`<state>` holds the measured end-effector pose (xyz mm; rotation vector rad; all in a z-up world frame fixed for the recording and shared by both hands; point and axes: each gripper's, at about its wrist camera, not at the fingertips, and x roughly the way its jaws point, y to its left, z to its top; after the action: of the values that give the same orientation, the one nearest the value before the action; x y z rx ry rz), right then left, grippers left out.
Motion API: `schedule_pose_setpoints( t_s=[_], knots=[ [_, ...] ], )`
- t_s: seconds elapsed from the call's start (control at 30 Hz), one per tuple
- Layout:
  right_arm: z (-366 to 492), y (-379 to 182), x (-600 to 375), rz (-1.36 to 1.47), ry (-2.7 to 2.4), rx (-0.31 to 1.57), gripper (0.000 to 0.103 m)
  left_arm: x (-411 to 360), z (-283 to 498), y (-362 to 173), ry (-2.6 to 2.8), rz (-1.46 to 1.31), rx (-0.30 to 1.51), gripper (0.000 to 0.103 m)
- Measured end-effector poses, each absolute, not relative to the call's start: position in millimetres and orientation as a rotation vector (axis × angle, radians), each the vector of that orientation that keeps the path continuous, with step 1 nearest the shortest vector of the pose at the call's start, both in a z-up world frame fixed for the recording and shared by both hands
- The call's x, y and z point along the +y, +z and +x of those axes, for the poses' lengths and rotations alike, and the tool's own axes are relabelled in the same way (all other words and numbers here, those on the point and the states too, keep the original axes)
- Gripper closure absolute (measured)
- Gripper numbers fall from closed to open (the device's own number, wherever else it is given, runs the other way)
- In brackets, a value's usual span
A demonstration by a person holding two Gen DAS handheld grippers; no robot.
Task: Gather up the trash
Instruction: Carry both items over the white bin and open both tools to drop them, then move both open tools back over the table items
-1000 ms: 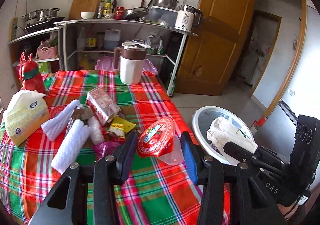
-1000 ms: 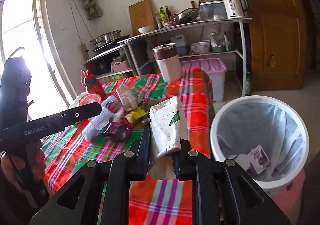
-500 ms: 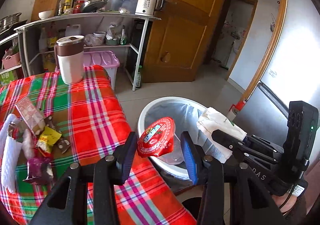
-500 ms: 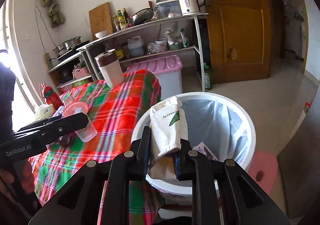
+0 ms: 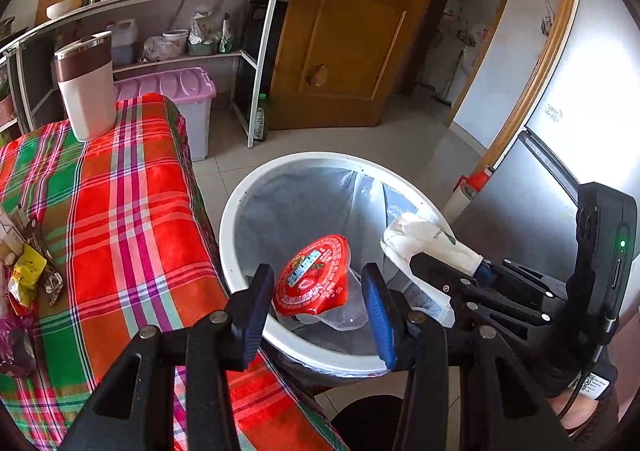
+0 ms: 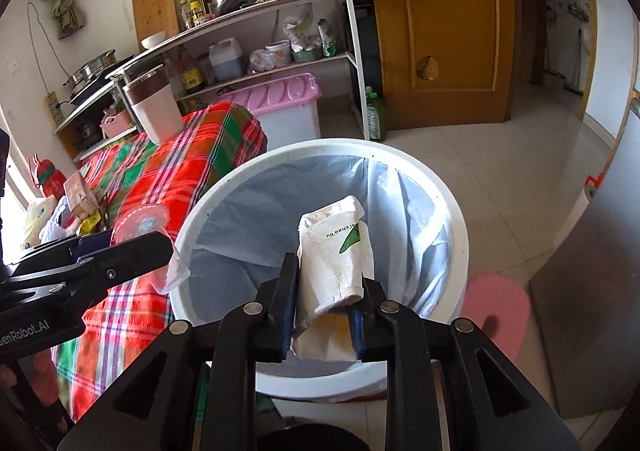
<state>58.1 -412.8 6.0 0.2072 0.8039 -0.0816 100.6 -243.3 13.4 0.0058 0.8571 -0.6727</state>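
A white trash bin [image 5: 240, 211] [image 6: 224, 187] with a pale liner stands on the floor beside the table. My left gripper [image 5: 316, 275] [image 6: 168, 247] hangs over its near rim, shut on a clear plastic cup with a red foil lid [image 5: 312, 271] [image 6: 140, 223]. My right gripper [image 6: 330, 271] [image 5: 440, 271] is over the bin's mouth with a crumpled white paper packet [image 6: 336, 247] [image 5: 420, 239] standing between its fingers. Its jaws are opening, and the packet still touches both pads.
The table with a red and green plaid cloth [image 5: 120, 211] lies left of the bin, with several wrappers [image 5: 28, 271] and a white tumbler [image 5: 84, 91] on it. A pink-lidded box [image 5: 176, 83], a metal shelf rack [image 6: 352, 51] and a wooden door [image 6: 448, 31] stand behind. A pink stool [image 6: 496, 311] sits right of the bin.
Both grippers swung from above the table to over the bin, each carrying its item. The right jaws now stand wider around the packet.
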Motion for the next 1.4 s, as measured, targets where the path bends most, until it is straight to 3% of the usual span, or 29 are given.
schedule_pose_setpoints(
  t_s=[0.1,0.17,0.5,0.87,1.4],
  knots=[
    [56,5,-412,0.189,-0.105,0.809,0.053,-242,101,12,-0.666,-0.001,0.864,0.051],
    [56,4,-413,0.187,-0.106,0.816,0.049,-239,101,11,-0.669,-0.004,0.867,0.047],
    [47,16,-397,0.194,-0.087,0.781,0.049,-205,94,26,-0.626,-0.012,0.809,0.036],
    [47,35,-334,0.193,0.051,0.714,0.049,-121,85,39,-0.469,-0.024,0.742,0.035],
    [85,18,-219,0.185,0.26,0.767,0.049,23,89,20,-0.195,-0.112,0.749,0.033]
  ],
)
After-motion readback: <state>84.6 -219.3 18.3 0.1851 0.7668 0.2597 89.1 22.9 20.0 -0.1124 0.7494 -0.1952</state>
